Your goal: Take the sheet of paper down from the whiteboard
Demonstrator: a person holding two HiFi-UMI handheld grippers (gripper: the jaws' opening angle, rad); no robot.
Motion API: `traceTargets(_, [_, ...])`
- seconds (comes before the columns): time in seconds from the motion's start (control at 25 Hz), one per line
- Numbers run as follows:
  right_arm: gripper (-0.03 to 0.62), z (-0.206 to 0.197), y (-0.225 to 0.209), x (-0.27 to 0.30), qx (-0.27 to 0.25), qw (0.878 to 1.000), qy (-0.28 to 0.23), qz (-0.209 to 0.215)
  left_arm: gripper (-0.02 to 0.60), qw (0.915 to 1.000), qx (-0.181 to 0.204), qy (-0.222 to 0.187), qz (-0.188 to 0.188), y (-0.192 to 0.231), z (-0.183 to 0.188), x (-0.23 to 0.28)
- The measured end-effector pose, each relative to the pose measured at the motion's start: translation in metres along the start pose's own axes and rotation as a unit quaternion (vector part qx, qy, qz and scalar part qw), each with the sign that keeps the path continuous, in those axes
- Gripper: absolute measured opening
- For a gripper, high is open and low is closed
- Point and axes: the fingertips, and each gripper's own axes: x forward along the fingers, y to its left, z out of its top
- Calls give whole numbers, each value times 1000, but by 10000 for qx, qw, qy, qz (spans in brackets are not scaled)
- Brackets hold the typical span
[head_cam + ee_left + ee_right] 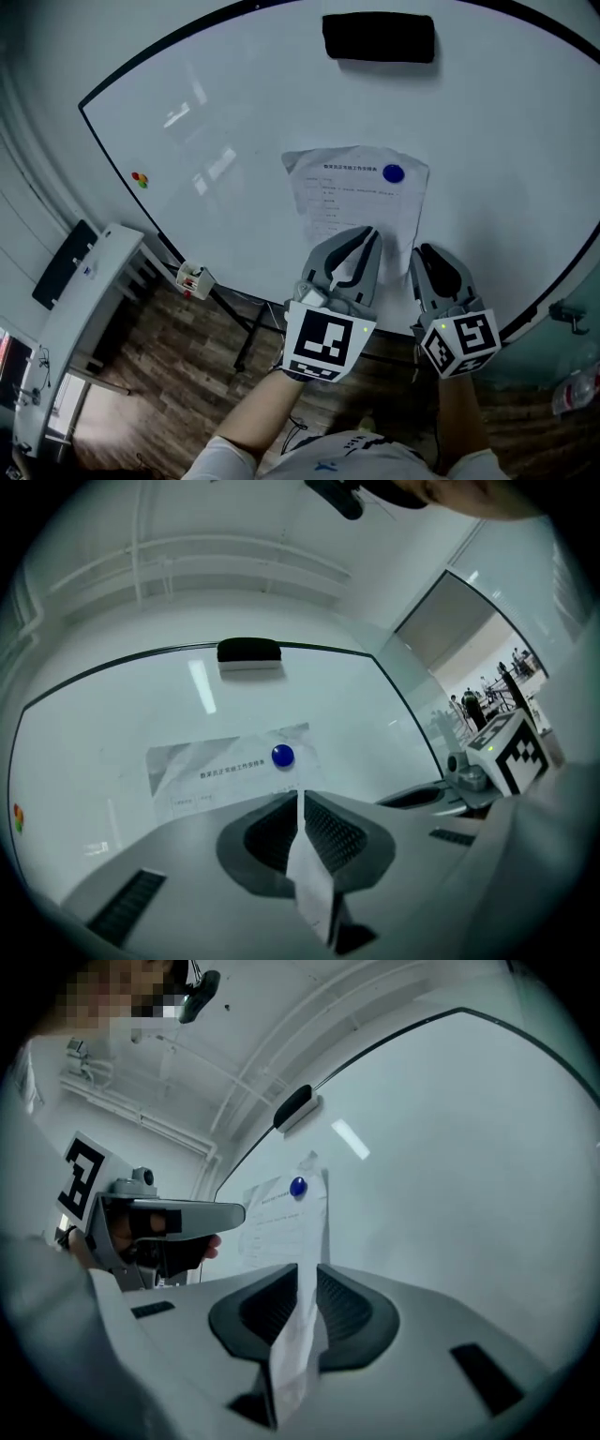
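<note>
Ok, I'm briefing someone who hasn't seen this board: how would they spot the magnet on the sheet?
Find the big whiteboard; near its middle hangs a printed sheet of paper. The magnet sits near the sheet's top right corner, a small round blue disc, unlike the black eraser above and the coloured dots at the board's left edge.

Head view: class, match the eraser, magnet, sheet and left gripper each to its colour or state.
Things:
1 eraser
2 magnet
3 sheet
4 left gripper

Colour or state:
A blue
B shut on the sheet's lower edge
C black
D pinned to the whiteboard

Pairs: 1-C, 2-A, 3-D, 4-B
</note>
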Motion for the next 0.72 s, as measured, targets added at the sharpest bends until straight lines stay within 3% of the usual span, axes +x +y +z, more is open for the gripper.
traceTargets(0.24, [71, 2, -4, 12, -187, 9998, -87, 19, 29, 9951, 920, -34, 370, 12, 31, 27])
traceTargets(0.4, [71, -2, -7, 15, -212, 9997, -61, 42, 107, 9913, 1228, 2, 471, 15, 39, 43])
traceTargets(0.72, [77, -1, -10, 21, -424, 9989, -142, -105, 123, 9842, 1601, 144, 740, 17, 42, 65])
